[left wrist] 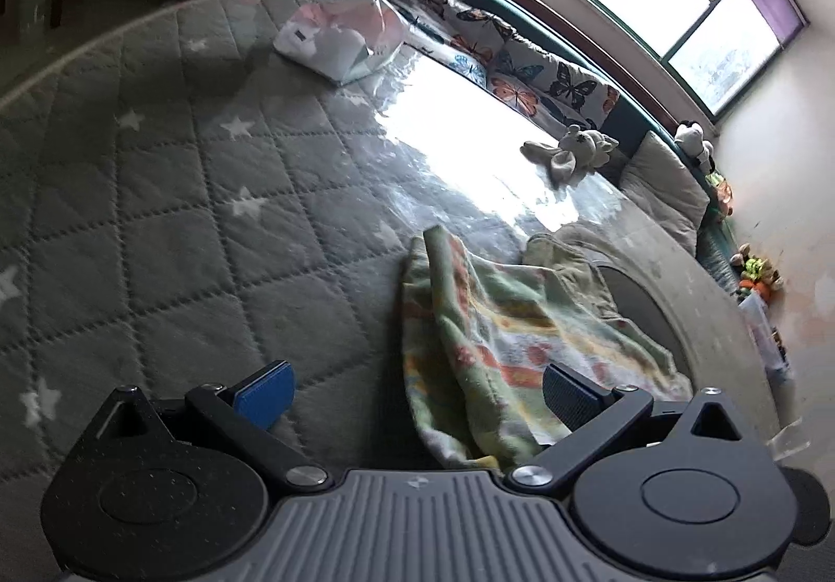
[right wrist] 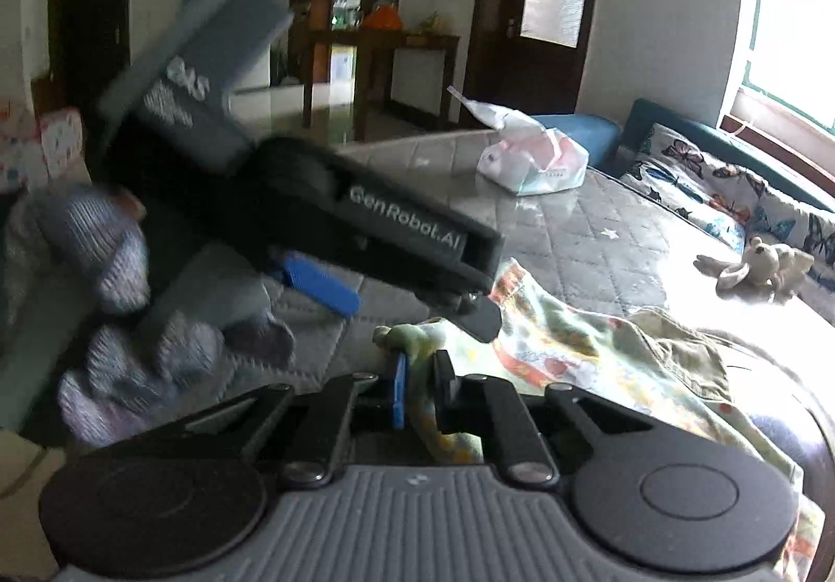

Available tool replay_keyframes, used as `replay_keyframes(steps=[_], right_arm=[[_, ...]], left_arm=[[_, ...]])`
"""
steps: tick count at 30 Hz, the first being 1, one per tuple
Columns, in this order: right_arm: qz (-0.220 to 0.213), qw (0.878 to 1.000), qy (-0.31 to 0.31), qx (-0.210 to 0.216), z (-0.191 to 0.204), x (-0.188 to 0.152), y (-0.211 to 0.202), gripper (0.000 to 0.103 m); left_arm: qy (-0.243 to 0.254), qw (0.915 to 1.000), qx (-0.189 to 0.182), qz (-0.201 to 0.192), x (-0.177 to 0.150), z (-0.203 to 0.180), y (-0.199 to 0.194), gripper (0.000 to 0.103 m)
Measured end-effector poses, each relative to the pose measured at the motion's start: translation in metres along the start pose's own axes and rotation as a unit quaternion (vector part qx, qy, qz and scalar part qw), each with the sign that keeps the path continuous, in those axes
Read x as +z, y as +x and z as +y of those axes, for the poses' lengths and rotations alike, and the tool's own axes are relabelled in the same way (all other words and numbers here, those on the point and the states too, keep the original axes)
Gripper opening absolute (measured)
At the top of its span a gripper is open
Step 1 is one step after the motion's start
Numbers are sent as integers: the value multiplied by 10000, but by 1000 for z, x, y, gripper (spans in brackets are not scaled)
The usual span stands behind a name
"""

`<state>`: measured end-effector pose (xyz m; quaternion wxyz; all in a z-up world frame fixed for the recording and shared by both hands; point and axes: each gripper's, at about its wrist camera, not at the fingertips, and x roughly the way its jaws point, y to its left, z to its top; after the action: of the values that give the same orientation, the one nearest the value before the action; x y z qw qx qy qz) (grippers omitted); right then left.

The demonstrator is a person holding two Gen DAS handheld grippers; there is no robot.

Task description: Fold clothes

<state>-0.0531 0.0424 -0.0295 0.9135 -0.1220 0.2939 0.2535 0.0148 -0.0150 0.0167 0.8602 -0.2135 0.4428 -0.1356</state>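
Note:
A pale green, yellow and orange patterned garment (left wrist: 496,336) lies crumpled on the grey quilted star mattress (left wrist: 182,196). My left gripper (left wrist: 417,391) is open, its jaws wide apart, with the cloth's edge between and under them. In the right wrist view my right gripper (right wrist: 417,386) is shut on a bunched edge of the same garment (right wrist: 563,342). The left gripper (right wrist: 417,284) shows there too, held by a gloved hand (right wrist: 104,237), open just above the cloth to the upper left of my right gripper.
A white plastic bag (left wrist: 339,39) sits at the mattress's far end. A butterfly-print bumper (left wrist: 522,65) runs along the window side, with a plush rabbit (left wrist: 569,151) and a pillow (left wrist: 663,185). A khaki garment (left wrist: 569,263) lies beyond the patterned one. A dark round object (left wrist: 636,305) lies beside it.

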Motion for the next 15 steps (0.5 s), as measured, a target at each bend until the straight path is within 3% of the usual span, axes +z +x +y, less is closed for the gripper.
replay_keyframes(steps=[2, 6, 7, 9, 11, 15], right_arm=[[-89, 9998, 141, 50, -6, 0, -7, 9], [-207, 9994, 260, 104, -12, -4, -16, 8], [-219, 9993, 270, 121, -12, -5, -17, 8], [-206, 9992, 290, 169, -12, -7, -17, 9], [-173, 9990, 345, 242, -13, -9, -18, 10], [-201, 9980, 553, 235, -25, -17, -29, 20]], left_arm=[[-170, 9997, -132, 99, 3, -2, 4, 100], [-391, 9984, -325, 244, 7, -7, 13, 80], [-435, 9978, -399, 294, 7, -7, 16, 72], [-603, 9959, -538, 417, 7, -5, 22, 41], [-739, 9942, -591, 502, 5, -1, 28, 21], [-788, 9934, -657, 513, 3, 6, 29, 16]])
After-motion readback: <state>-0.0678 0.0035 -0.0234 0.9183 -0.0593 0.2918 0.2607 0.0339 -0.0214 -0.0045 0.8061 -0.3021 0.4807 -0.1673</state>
